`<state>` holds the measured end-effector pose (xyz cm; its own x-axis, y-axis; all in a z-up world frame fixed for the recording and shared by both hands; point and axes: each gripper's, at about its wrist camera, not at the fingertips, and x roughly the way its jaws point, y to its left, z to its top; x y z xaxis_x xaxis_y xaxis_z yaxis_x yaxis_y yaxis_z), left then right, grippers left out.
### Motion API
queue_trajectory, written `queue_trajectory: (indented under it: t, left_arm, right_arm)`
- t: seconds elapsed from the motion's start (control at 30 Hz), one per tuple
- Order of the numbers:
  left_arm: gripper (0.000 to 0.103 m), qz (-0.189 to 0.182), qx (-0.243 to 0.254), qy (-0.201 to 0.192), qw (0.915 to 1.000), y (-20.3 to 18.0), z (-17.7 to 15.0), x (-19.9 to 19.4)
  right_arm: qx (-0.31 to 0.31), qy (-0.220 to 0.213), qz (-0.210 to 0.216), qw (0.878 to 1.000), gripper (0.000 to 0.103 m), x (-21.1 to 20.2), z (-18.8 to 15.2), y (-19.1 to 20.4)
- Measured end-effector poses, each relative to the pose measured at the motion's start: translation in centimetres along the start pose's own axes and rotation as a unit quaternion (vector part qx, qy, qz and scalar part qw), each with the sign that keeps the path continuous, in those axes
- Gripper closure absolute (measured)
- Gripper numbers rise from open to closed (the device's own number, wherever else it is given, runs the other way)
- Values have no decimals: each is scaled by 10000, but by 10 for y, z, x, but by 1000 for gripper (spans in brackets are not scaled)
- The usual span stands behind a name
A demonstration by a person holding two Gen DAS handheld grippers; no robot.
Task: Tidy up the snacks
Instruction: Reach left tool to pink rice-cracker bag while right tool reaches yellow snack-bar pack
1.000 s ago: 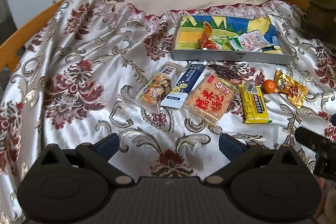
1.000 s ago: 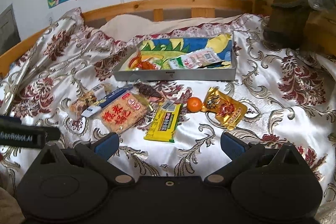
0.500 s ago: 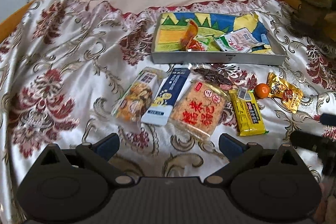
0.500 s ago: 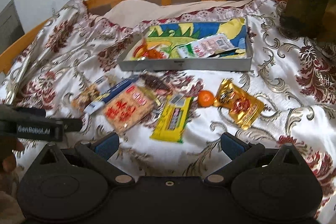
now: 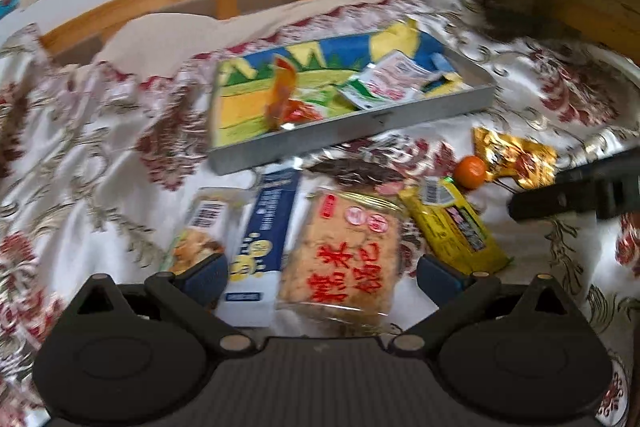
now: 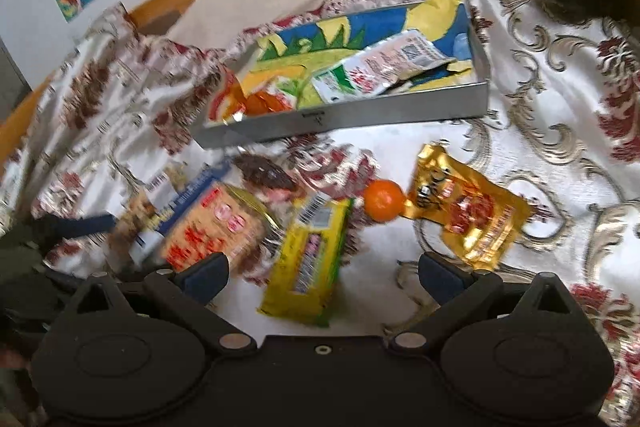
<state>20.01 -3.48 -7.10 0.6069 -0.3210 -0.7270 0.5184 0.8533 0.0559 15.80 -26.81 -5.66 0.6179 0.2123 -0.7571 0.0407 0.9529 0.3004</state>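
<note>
My left claw [image 5: 322,273] hangs wide, holding nothing, low over the row of snacks on the bed [image 5: 100,163]. Between its fingers lie the blue packet [image 5: 262,239] and the clear cracker packet with red lettering [image 5: 346,259]; the brown snack bag [image 5: 200,231] sits by the left finger. My right claw [image 6: 323,273] is wide too and carries nothing, with the yellow bar [image 6: 308,263] lying between its fingers. The small orange [image 6: 384,201] touches the gold packet [image 6: 468,211] just to its right. Behind the row, the grey tray [image 6: 360,119] rests on the bedspread, with a white-and-green pouch [image 6: 380,67] and an orange wrapper [image 6: 256,103] lying inside it. Both views are blurred.
</note>
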Motion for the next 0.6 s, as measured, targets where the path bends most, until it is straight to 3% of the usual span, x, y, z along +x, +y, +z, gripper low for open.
queue_trajectory:
  t: [0.17,0.33,0.47,0.6]
  left_arm:
    - [1,-283,257,-29,9993,-6,-2,12]
    - [1,-470,331,-19,9983,-8,-1,24]
    - [1,-479,380,54,9981,-9,2,39]
    - [3,-208,415,291,9985,-7,1,53]
  right_arm:
    - [143,10,196,9997,6,12,4,-3]
    - [392,3,16,9992,13,18,4,-10]
    - [574,-46,-22,9983,18,19,3,-17]
    - [482,-30,-60,9988,18,21,2,-15]
